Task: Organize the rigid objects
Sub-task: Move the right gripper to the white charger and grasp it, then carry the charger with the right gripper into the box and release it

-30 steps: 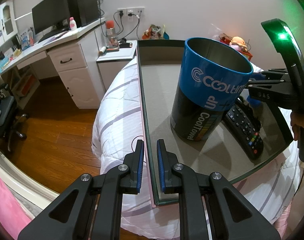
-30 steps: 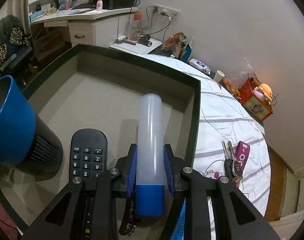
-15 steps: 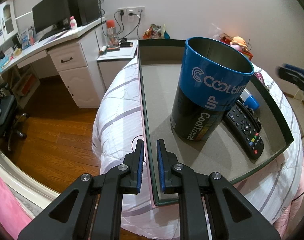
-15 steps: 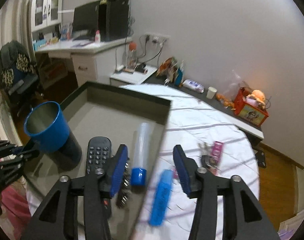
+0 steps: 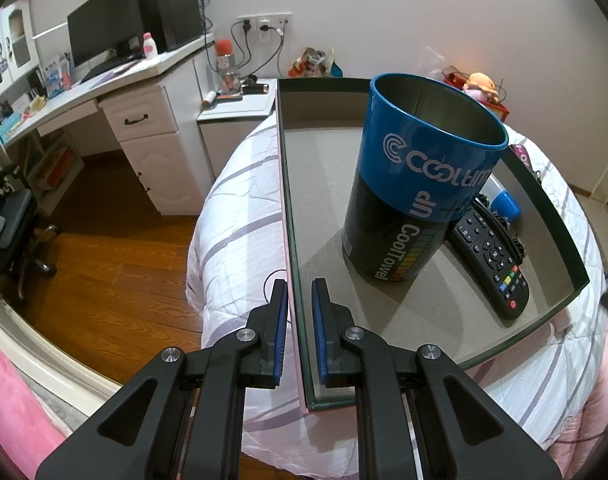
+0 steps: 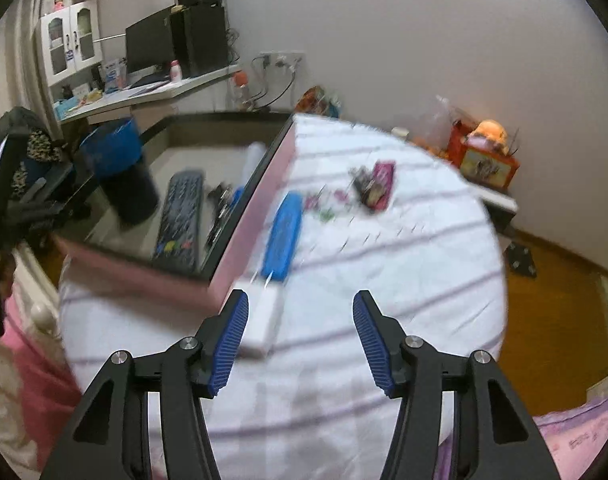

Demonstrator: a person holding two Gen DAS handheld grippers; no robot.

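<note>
A shallow tray (image 5: 551, 216) with a pink outside lies on the bed. It holds a blue and black can (image 5: 415, 184), a black remote (image 5: 489, 256) and a translucent bottle with a blue cap (image 5: 503, 204). My left gripper (image 5: 298, 312) is shut on the tray's near wall. My right gripper (image 6: 300, 332) is open and empty over the bed, beside the tray (image 6: 248, 216). A blue case (image 6: 283, 236) and a white box (image 6: 262, 320) lie just ahead of it, with keys and a pink tag (image 6: 373, 184) farther off. This view is blurred.
The bed has a white striped cover (image 6: 383, 280). A white desk with a monitor (image 5: 104, 32) and a nightstand (image 5: 240, 108) stand against the wall. A red box with a toy (image 6: 483, 152) sits at the bed's far side. Wooden floor (image 5: 104, 272) lies to the left.
My right gripper opened, left the bottle in the tray and pulled back and to the right over the bed. My left gripper has not moved.
</note>
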